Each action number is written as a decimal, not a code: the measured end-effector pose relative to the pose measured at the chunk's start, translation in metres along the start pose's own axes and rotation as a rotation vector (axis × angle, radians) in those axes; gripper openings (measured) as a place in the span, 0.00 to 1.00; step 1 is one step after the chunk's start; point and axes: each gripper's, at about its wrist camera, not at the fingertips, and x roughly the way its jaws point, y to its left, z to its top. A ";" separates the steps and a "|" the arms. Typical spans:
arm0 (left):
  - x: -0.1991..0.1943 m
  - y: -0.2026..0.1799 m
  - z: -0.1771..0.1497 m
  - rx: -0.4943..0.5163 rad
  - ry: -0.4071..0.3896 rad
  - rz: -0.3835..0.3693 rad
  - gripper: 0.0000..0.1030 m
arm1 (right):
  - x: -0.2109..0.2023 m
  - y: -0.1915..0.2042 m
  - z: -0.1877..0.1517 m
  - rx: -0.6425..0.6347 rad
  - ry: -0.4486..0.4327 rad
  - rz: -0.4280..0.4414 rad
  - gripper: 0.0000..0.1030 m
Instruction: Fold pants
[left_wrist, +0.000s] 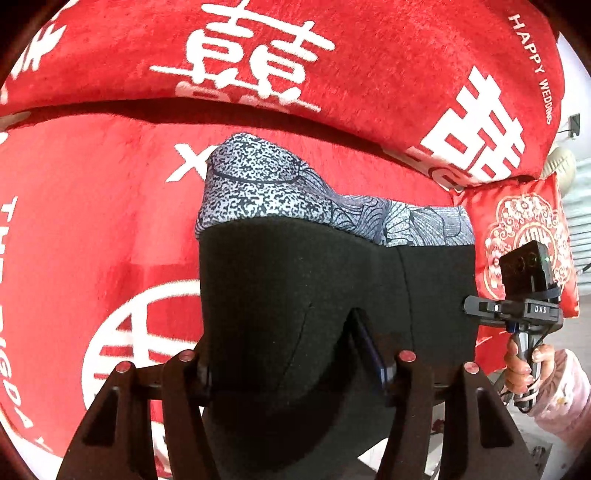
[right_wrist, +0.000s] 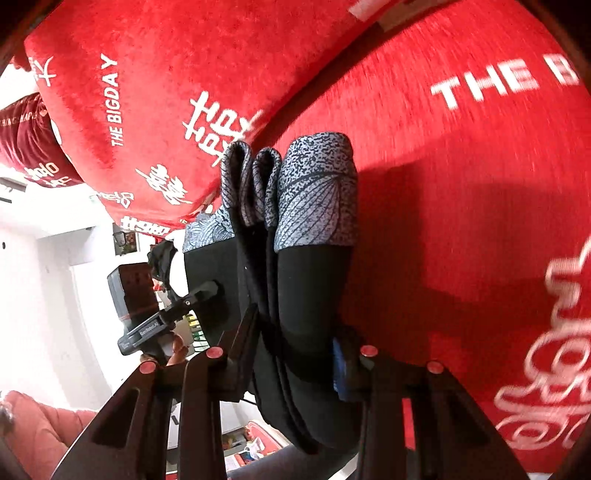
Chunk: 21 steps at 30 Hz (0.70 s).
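The pants are black with grey patterned cuffs and hang in a folded bundle above a red sofa. My left gripper is shut on the black cloth near its lower edge. At the bundle's right edge, my right gripper clamps the cloth, held by a person's hand. In the right wrist view the pants show as several stacked layers, cuffs farthest from the camera, pinched in my right gripper. My left gripper grips the far left edge.
A red sofa seat with white lettering lies under the pants, and a red back cushion stands behind it. A small embroidered red pillow sits at the right. A white wall shows beyond the sofa's end.
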 end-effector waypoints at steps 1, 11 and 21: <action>-0.001 0.003 -0.004 -0.001 0.003 0.003 0.60 | 0.002 0.000 -0.007 0.008 -0.004 0.000 0.36; 0.031 0.048 -0.050 0.011 0.032 0.111 0.77 | 0.039 -0.018 -0.038 0.022 0.013 -0.070 0.38; 0.035 0.059 -0.058 0.009 -0.033 0.167 1.00 | 0.055 -0.016 -0.040 -0.060 -0.020 -0.296 0.66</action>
